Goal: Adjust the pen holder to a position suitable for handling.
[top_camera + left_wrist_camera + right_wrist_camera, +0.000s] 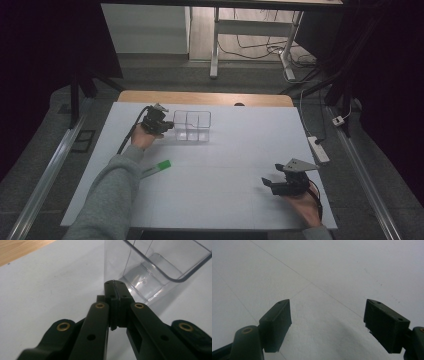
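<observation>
**High view: left tool closed at clear bin, right tool apart over bare counter**

High view, findings. The clear plastic bin [192, 126] stands upright on the white counter [235, 150], toward the far side at about 11 o'clock from the counter's middle. It is divided into compartments; how many cannot be told. The left tool [167, 126] lies at the bin's 9 o'clock side, right against its left wall, held by a hand [142, 137] in a grey sleeve [107, 195]. A black cable [131, 131] trails from it toward 7 o'clock.

Left gripper view. The left tool [113, 285] has its jaws pressed together, the tips meeting at the near corner of the bin [155, 270]. A thin edge shows between the pads, but whether the bin's wall is pinched there cannot be told.

Other items. A green-capped object [156, 168] lies on the counter at 6 o'clock of the left tool, just beside the sleeve and well apart from the bin. The right tool [270, 184] rests near the counter's 5 o'clock corner, far from the bin, with a grey three-cornered plate on top.

Right gripper view. The right tool [327, 325] has its jaws wide apart, with plain counter surface [324, 272] between them.
</observation>
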